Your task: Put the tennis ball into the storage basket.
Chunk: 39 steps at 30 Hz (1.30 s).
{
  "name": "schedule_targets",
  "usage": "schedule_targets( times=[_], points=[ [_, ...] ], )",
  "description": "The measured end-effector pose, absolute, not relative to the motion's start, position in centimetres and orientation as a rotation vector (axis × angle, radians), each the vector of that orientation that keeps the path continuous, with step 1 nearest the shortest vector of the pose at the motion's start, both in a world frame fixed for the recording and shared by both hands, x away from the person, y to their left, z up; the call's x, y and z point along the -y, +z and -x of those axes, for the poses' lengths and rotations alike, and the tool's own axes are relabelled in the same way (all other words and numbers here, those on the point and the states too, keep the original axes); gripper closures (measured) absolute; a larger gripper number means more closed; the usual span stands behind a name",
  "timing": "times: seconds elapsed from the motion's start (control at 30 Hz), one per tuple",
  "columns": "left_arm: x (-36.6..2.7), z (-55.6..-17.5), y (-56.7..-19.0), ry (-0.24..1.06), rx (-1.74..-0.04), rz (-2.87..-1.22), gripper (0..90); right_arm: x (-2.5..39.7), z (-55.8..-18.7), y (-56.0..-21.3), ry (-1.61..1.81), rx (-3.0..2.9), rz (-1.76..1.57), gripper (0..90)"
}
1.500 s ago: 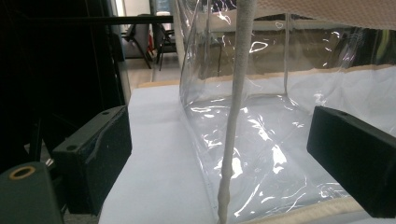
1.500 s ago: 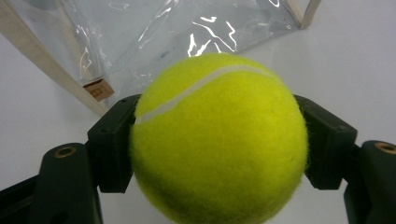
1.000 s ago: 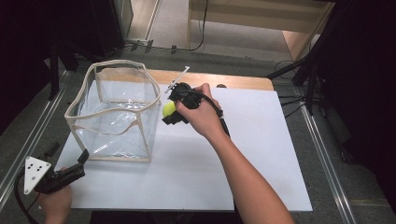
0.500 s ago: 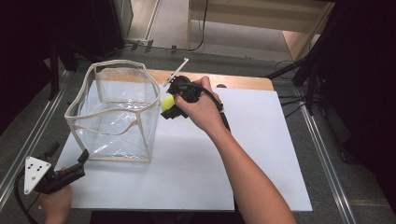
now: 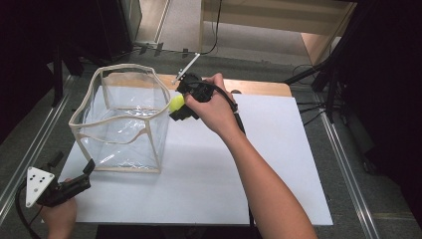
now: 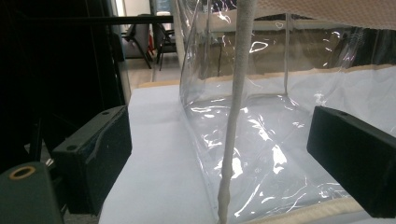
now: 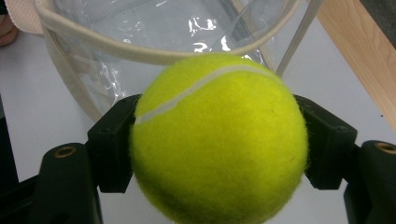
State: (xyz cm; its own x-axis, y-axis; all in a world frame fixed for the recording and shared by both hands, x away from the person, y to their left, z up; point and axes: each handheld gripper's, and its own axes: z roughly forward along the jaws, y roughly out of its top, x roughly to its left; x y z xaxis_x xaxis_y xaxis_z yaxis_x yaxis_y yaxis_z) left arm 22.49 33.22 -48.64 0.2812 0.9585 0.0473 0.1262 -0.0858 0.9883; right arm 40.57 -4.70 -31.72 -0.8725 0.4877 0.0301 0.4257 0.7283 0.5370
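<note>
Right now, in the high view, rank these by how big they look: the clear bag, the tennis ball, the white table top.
1. White table top, largest.
2. Clear bag, well smaller than the table top.
3. Tennis ball, by far the smallest, partly hidden in the right gripper.

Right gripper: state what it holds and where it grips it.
The right gripper holds a yellow tennis ball, clamped across its middle, one jaw on each side. The left gripper holds nothing.

A yellow-green ball (image 7: pixel 217 140), fuzzy with a white seam, sits clamped between two black jaws, just beside the rim of a clear bag (image 5: pixel 122 119). The bag stands upright and open on the table, cream-edged.
</note>
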Motion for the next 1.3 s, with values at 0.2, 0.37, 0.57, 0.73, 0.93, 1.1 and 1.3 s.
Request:
schedule_targets(
  times=[0.2,0.37,0.57,0.73,0.93,1.1,1.3],
  points=[
    [-33.2,-22.5,-48.6,0.977,-1.061,-1.479,6.9,4.7,-40.7,-30.8,0.838,-2.810,-0.740,24.0],
    [-33.2,-22.5,-48.6,0.976,-1.062,-1.478,6.9,4.6,-40.8,-30.2,0.843,-2.803,-0.735,24.0],
    [-33.2,-22.5,-48.6,0.976,-1.062,-1.477,6.9,4.3,-41.0,-29.6,0.830,-2.803,-0.731,24.0],
    [-33.2,-22.5,-48.6,0.975,-1.062,-1.477,6.9,4.0,-41.1,-29.2,0.827,-2.800,-0.724,24.0],
    [-33.2,-22.5,-48.6,0.976,-1.061,-1.477,6.9,3.7,-41.3,-28.9,0.825,-2.799,-0.716,24.0],
    [-33.3,-22.5,-48.6,0.970,-1.061,-1.468,6.9,3.3,-41.5,-28.5,0.818,-2.797,-0.711,24.0],
    [-33.3,-22.5,-48.6,0.970,-1.060,-1.466,6.9,2.8,-41.7,-28.3,0.815,-2.799,-0.707,24.0]
  ],
)
